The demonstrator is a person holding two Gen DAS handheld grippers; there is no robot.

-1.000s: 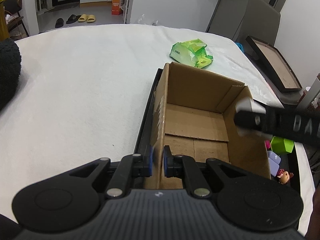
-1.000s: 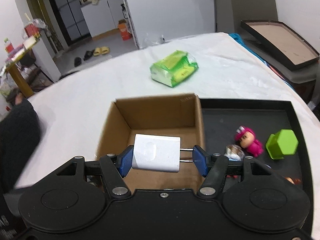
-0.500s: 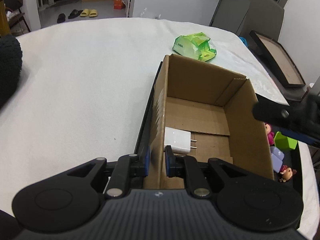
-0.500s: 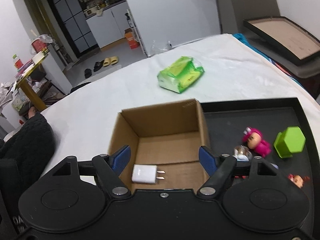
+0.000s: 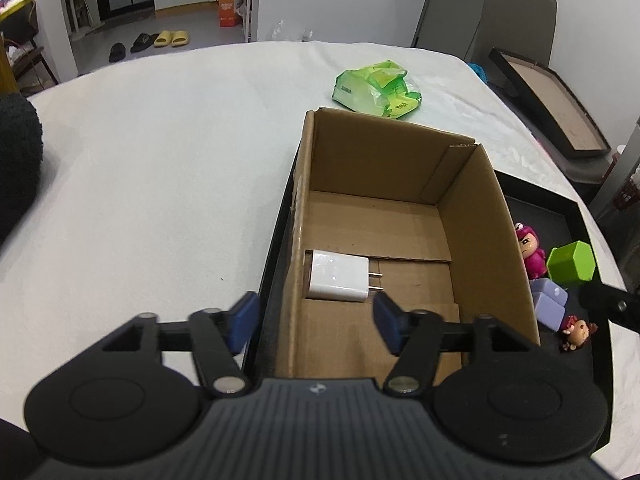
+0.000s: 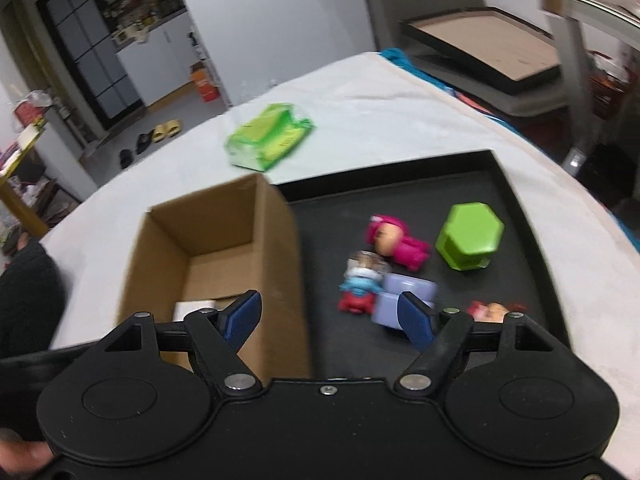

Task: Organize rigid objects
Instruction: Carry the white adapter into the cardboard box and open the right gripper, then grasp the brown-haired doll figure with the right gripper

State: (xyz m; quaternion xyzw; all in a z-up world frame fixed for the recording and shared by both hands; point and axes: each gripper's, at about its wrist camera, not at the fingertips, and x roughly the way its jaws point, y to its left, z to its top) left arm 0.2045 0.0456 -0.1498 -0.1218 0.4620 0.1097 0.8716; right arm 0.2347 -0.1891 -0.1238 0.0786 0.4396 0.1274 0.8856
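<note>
An open cardboard box (image 5: 480,216) (image 6: 280,248) stands on the left part of a black tray (image 6: 504,184). A white plug charger (image 5: 338,276) lies flat on the box floor; a corner of it shows in the right wrist view (image 6: 194,308). My left gripper (image 5: 314,322) is open, its fingers astride the box's near left wall without touching it. My right gripper (image 6: 332,320) is open and empty above the box's right wall. On the tray lie a green hexagonal block (image 6: 470,242), a pink figure (image 6: 396,242), a blue-and-red figure (image 6: 360,284), a lilac block (image 6: 404,298) and a small red-haired figure (image 6: 490,310).
A green plastic packet (image 5: 378,90) lies on the white cloth behind the box. A dark fuzzy object (image 5: 16,168) sits at the left edge. A framed board (image 6: 492,54) leans beyond the table at the right.
My right gripper opened and dropped the charger into the box, then swung right over the tray. My left gripper let go of the box wall and opened.
</note>
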